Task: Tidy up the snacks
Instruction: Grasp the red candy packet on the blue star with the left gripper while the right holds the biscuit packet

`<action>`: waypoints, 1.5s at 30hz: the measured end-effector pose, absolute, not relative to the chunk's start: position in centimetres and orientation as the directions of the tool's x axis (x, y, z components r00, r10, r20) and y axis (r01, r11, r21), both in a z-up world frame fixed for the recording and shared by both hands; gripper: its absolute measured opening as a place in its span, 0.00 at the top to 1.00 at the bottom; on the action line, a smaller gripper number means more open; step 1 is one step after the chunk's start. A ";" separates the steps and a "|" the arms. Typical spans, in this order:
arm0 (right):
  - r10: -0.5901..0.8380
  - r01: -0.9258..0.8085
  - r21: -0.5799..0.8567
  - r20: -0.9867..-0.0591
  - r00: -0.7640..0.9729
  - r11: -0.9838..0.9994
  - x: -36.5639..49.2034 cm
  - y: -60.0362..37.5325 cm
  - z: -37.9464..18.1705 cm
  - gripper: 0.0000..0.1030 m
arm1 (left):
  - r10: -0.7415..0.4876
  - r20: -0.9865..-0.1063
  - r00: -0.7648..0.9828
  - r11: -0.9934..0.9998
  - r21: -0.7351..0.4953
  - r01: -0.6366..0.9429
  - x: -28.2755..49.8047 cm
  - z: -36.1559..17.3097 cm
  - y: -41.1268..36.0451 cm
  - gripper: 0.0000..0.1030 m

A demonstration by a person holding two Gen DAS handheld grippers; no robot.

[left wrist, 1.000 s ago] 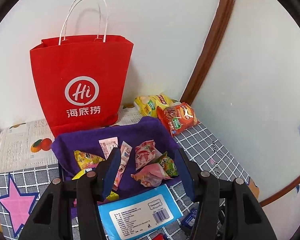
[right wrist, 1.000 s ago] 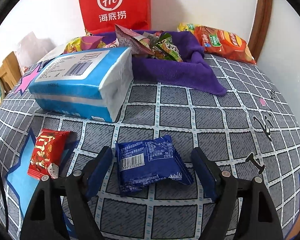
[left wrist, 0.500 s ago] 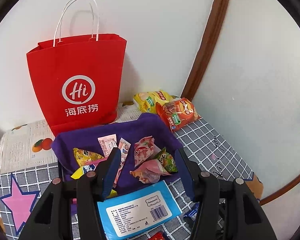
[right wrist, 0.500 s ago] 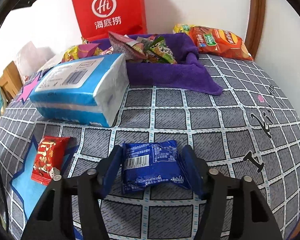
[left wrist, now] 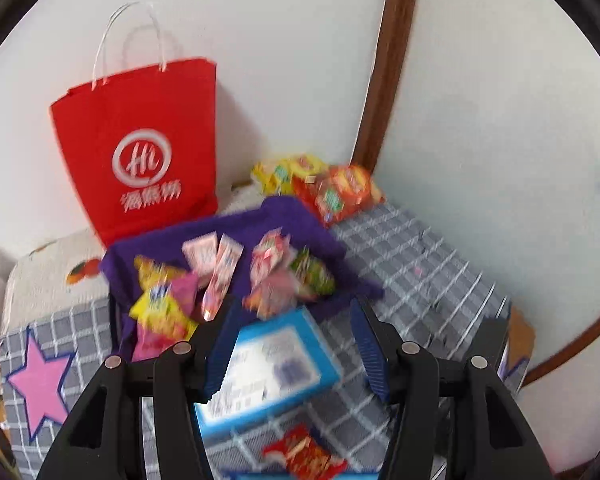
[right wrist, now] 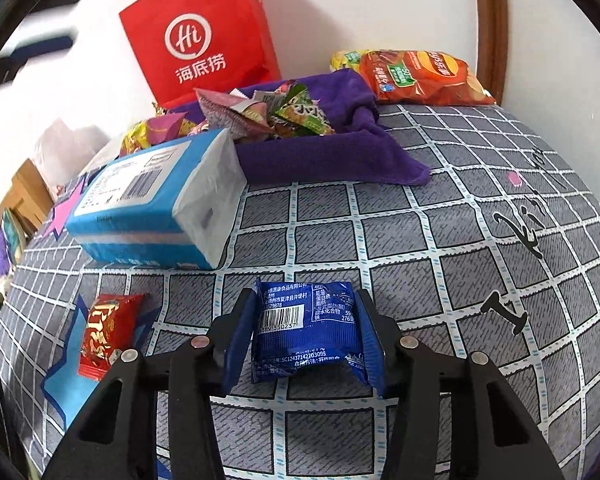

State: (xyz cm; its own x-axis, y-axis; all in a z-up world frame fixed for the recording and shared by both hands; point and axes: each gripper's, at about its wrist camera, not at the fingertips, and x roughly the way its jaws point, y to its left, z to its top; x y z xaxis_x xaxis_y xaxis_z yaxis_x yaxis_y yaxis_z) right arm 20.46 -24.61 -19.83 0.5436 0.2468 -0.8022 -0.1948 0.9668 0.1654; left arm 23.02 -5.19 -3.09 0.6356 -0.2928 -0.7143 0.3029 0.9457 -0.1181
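Grey checked cloth with white grid lines [right wrist: 440,240] is covering the surface, white walls are meeting at a brown wooden trim in the corner, and a red paper carrier bag with white handles [left wrist: 140,152] is standing against the wall.

Right gripper [right wrist: 306,340] is the one doing the work: its blue ribbed fingers [right wrist: 240,340] are pressing in on both sides of a small dark-blue foil snack packet with a white barcode [right wrist: 306,328], jaws drawn in close around it. The packet is sitting low over the cloth, and whether it is lifted clear I cannot tell.

That packet is looking light and puffy, a crinkly, slippery film, probably with something crushable inside. Squeezing it across the middle, as the fingers are doing, seems the sound choice; a pinch on the thin crimped edge would likely be slipping.

Left gripper [left wrist: 296,344] is hanging wide open and empty above a blue-and-white soft tissue pack [left wrist: 268,368], the view badly blurred.

Beyond it, a purple cloth-lined tray [right wrist: 328,152] is already holding a heap of small colourful wrapped snacks [right wrist: 284,116], the likely destination. An orange crisp bag [right wrist: 424,76] is lying behind the tray, and a small red foil packet [right wrist: 104,324] is waiting on the cloth to the left.
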 end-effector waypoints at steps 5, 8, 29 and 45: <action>0.255 -0.193 0.177 -0.801 0.542 0.965 20.5 -24.8 -19.8 0.52 | -0.300 -0.752 0.587 0.947 -0.164 0.274 19.5 -7.2 -3.3 0.48; 0.254 -0.193 0.175 -0.801 0.542 0.965 20.5 -24.8 -19.8 0.52 | -0.282 -0.787 0.548 0.955 -0.175 0.241 18.0 -10.4 -2.7 0.48; 0.249 -0.179 0.179 -0.804 0.540 0.967 20.7 -25.2 -19.9 0.51 | -0.232 -0.869 0.437 0.973 -0.209 0.101 17.3 -17.4 -6.1 0.47; 0.253 -0.182 0.183 -0.809 0.531 0.966 20.7 -25.2 -19.7 0.50 | -0.177 -0.855 0.487 0.984 -0.148 0.097 16.7 -17.7 -6.1 0.52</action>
State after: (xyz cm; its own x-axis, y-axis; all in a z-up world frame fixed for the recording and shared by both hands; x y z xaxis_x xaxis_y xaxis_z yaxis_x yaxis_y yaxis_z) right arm 20.74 -25.23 -19.67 0.5308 0.2531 -0.8088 -0.1823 0.9661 0.1827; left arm 16.75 -6.14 -17.67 0.4868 -0.1768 -0.8554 0.0968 0.9842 -0.1483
